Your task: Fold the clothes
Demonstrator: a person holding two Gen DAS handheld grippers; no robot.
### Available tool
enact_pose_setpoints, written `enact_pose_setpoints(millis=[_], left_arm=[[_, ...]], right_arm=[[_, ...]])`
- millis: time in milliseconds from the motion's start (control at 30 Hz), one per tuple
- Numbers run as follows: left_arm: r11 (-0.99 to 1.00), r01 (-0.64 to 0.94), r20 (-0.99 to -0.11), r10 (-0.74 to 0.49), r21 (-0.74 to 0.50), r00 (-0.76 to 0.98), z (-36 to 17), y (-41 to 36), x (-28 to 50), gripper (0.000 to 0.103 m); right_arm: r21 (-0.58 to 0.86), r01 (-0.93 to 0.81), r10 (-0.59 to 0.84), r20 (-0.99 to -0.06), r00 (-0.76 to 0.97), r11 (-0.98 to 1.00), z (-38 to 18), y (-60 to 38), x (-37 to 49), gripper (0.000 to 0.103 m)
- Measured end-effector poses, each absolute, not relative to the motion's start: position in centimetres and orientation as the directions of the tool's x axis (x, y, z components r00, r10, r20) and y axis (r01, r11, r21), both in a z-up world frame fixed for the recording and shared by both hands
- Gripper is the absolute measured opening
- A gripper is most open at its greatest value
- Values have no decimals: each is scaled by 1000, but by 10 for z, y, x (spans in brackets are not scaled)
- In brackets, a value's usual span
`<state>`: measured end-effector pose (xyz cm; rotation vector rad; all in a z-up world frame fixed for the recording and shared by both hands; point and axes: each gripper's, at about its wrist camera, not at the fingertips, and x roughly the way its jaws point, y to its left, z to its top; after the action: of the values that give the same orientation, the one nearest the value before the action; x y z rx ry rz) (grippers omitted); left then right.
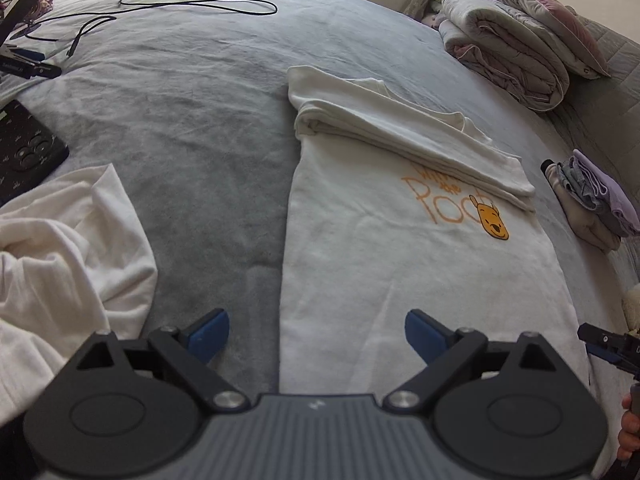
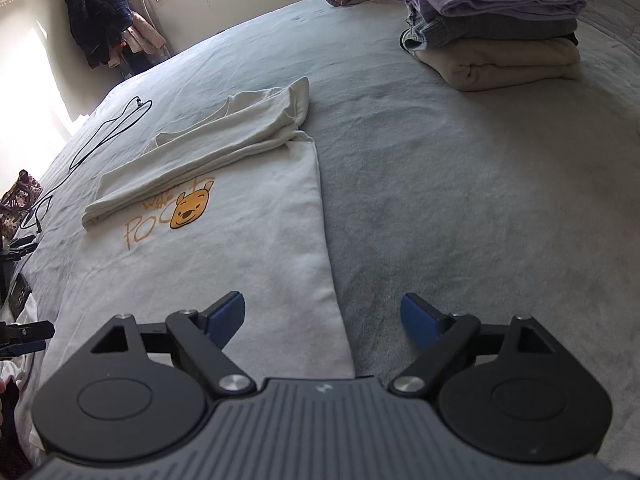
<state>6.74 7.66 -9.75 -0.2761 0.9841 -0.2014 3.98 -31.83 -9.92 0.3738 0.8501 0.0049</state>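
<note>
A white T-shirt (image 1: 400, 264) is seen laid flat on the grey bedspread (image 1: 200, 152), its sides folded in to make a long strip. An orange "Pooh" print and a yellow bear face are shown on its front, partly covered by a sleeve band folded across the upper part. In the left wrist view its long axis runs from 6 toward 12 o'clock, collar end farthest away. The left gripper (image 1: 316, 332) is spread wide over the strip's left edge, nothing grasped. The right gripper (image 2: 322, 318) is likewise released, over the right edge.
</note>
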Motion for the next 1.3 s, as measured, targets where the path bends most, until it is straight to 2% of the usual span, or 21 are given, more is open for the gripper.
enact_pose_setpoints(millis=[233,500,633,767,933,1000,1067,1167,1300], left_arm=[[906,72,-771,-395,-417,499,-101,93,37,92],[844,68,-745,-505,-532,437,-107,119,16,73],[770,7,-710,-592,-638,382,-118,138,10,60],[721,-38,-683,-637,-692,357,-126,148,5,49],[734,2,-694,-643,-679,324,-126,140,4,47],[738,8,-700,-643,-675,313,-126,140,5,42],[741,9,-706,-643,-671,296,-127,139,5,33],[746,25,-713,-645,-666,274,-129,137,5,27],[760,42,-728,-636,-649,257,-128,133,4,17]], right_arm=[[375,134,204,-731,651,917,-100,-321,7,88],[503,121,342,-726,596,856,-101,-331,-14,86],[595,144,430,-707,562,791,-105,-339,-19,76],[649,167,485,-693,534,742,-108,-344,-23,65],[664,183,511,-696,504,725,-110,-344,-23,50],[665,190,516,-702,491,723,-112,-345,-23,42],[669,198,525,-705,477,717,-114,-346,-22,36],[678,210,548,-707,446,704,-118,-348,-22,25],[675,193,563,-713,419,712,-118,-346,-20,18]])
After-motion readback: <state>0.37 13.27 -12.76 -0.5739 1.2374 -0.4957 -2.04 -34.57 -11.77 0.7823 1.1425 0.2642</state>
